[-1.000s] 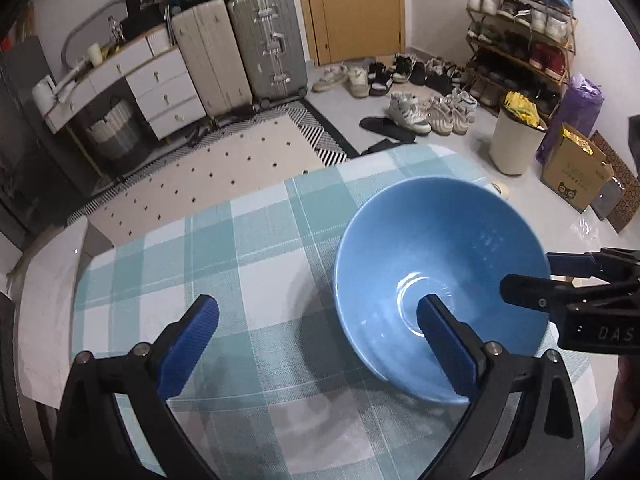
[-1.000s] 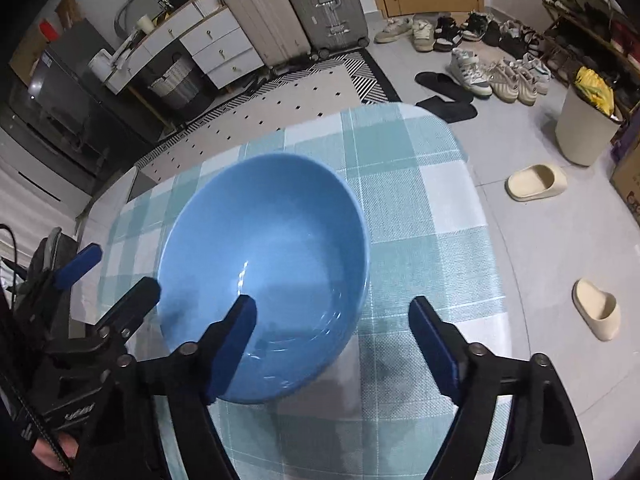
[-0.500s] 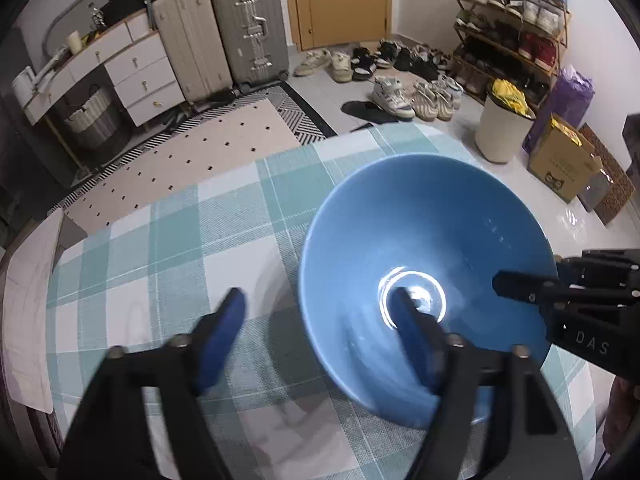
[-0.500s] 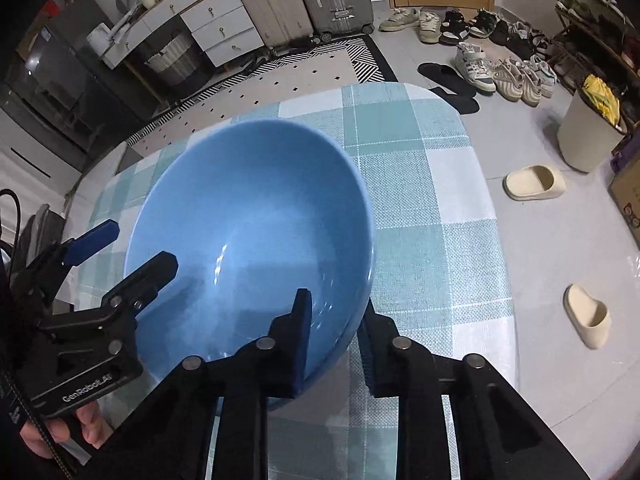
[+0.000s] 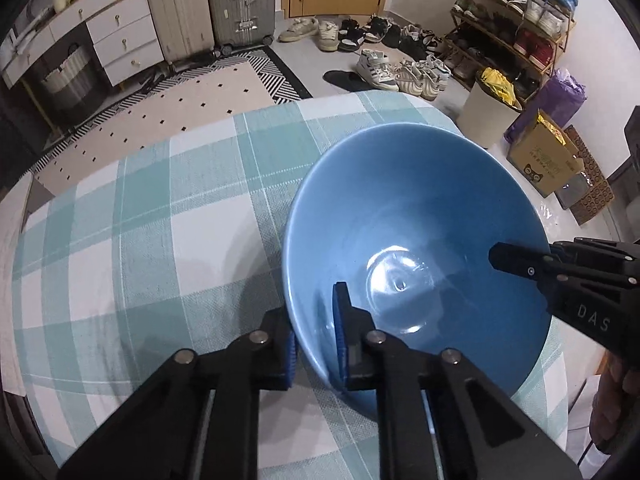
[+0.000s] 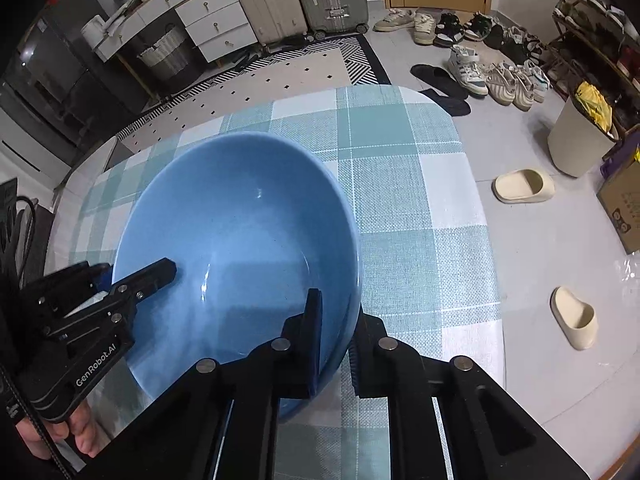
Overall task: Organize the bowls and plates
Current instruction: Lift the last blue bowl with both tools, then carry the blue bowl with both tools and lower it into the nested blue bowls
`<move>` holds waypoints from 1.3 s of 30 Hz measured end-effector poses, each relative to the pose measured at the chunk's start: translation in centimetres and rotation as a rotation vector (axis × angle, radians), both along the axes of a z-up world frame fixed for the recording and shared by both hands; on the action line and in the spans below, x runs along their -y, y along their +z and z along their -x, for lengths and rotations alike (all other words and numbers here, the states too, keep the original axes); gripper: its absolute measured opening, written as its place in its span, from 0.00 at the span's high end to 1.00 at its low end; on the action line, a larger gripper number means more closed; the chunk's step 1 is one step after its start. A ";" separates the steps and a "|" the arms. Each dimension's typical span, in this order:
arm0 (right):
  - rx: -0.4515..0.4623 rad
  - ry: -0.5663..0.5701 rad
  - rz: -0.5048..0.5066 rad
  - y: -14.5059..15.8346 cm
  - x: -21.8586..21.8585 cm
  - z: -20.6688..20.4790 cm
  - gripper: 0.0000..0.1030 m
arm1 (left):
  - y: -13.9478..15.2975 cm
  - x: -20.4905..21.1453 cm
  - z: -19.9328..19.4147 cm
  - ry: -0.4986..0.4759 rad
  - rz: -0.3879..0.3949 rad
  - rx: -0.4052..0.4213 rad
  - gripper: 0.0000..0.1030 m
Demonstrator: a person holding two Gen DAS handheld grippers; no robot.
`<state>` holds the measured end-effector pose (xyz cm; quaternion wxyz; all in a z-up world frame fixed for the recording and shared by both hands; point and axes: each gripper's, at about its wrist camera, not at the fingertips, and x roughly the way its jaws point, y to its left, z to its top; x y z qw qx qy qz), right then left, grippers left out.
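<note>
A large blue bowl (image 5: 420, 240) stands upright on the table with the teal and white checked cloth (image 5: 140, 220). My left gripper (image 5: 316, 332) is at the bowl's near left rim, jaws closing, one pad inside and one outside, both pressing on the wall. My right gripper (image 6: 338, 320) clamps the opposite rim of the bowl (image 6: 240, 220) the same way, jaws closing. Each gripper shows in the other's view: the right gripper (image 5: 536, 254) at the right rim, the left gripper (image 6: 136, 270) at the left rim. The bowl is empty.
The table's rounded right edge (image 6: 472, 184) lies close beside the bowl. On the floor beyond are a white bin (image 5: 486, 116), a cardboard box (image 5: 548, 160), cream slippers (image 6: 524, 186), several shoes, suitcases (image 5: 240, 4) and a chest of drawers (image 5: 120, 44).
Both grippers went from wide open astride the rim to closed on it, the right one first. The left one sank lower and closer to the bowl.
</note>
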<state>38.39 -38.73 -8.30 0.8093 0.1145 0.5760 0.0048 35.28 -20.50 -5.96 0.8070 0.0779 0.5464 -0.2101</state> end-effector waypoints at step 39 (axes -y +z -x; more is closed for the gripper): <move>0.006 -0.078 -0.057 10.4 -1.6 15.8 0.92 | 8.2 -3.3 13.7 -0.051 0.067 0.009 0.89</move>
